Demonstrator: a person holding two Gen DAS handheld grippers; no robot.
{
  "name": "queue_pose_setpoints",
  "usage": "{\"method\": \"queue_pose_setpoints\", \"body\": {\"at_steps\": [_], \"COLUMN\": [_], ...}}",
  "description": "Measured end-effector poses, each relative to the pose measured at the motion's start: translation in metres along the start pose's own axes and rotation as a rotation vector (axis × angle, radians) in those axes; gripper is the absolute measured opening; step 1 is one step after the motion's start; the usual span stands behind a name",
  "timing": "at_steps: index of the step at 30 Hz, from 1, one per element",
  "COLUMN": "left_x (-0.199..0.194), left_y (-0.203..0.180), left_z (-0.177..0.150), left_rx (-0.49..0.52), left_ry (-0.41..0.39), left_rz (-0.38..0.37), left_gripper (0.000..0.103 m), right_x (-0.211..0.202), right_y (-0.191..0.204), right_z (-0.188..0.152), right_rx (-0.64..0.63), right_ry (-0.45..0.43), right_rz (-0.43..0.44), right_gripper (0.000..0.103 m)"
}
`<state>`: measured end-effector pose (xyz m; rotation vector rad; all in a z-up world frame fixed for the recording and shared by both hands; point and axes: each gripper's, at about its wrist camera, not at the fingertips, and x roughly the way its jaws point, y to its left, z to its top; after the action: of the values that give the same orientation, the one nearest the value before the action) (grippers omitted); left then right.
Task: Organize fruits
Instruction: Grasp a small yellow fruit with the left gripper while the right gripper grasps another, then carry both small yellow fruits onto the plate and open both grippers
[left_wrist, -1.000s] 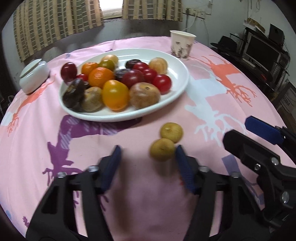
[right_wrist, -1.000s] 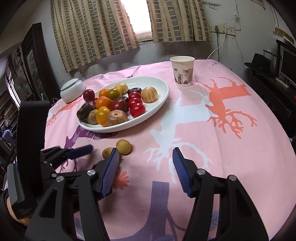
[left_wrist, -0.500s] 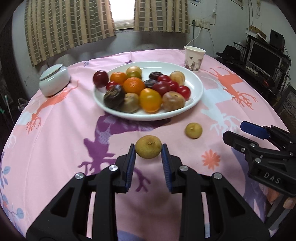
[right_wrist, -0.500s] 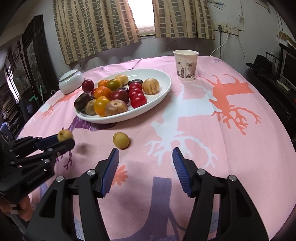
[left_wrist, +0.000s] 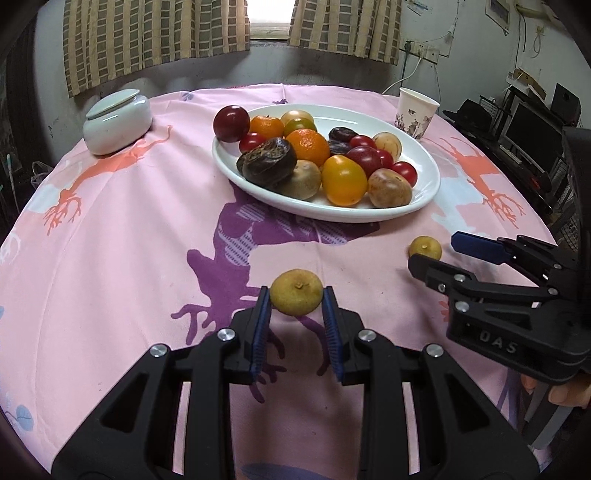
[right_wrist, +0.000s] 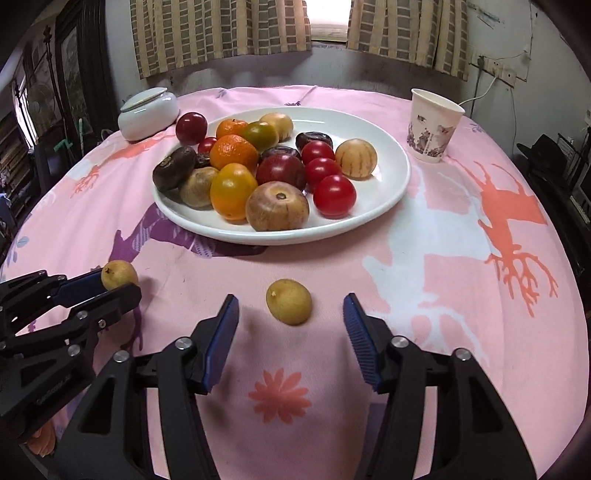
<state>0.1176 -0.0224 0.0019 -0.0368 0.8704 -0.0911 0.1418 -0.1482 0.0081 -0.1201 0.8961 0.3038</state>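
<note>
My left gripper (left_wrist: 296, 301) is shut on a small yellow-brown fruit (left_wrist: 296, 297) and holds it above the pink cloth; the held fruit also shows in the right wrist view (right_wrist: 119, 274). A second yellow-brown fruit (right_wrist: 289, 301) lies on the cloth just ahead of my open right gripper (right_wrist: 291, 317), between the lines of its fingers; it also shows in the left wrist view (left_wrist: 425, 248). A white oval plate (left_wrist: 424, 199) holds several fruits: oranges, red tomatoes, plums and brown ones. The plate also shows in the right wrist view (right_wrist: 391, 184).
A paper cup (right_wrist: 433, 125) stands right of the plate. A white lidded jar (right_wrist: 148, 112) stands at the back left. A red plum (right_wrist: 191, 127) rests against the plate's far left rim. The round table's edges fall away on all sides.
My left gripper closed on one of the two loose fruits and lifted it off to the left. My right gripper moved forward up to the other loose fruit.
</note>
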Motion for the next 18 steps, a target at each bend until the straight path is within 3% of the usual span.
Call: {"method": "queue_pose_setpoints", "body": {"at_steps": [1,4,12,18], "left_x": [0.001,0.004,0.0,-0.017], "left_y": [0.001,0.002,0.0,-0.004], "left_z": [0.0,0.0,-0.001,0.016], "left_rx": [-0.001,-0.003,-0.003,0.003], "left_ry": [0.002,0.006,-0.005,-0.046], "left_rz": [0.005,0.016,0.034,0.04], "left_gripper": [0.029,0.029,0.028,0.028], "right_x": [0.002,0.008,-0.026,-0.063], "right_y": [0.0,0.002,-0.008,-0.014], "right_z": [0.0,-0.004,-0.013,0.002], "right_rx": [-0.001,-0.019,0.001,-0.007], "right_ry": [-0.003,0.014,-0.071,-0.195], "right_rz": [-0.011,-0.015,-0.001,0.01], "right_gripper": [0.04,0.026,0.026,0.026]}}
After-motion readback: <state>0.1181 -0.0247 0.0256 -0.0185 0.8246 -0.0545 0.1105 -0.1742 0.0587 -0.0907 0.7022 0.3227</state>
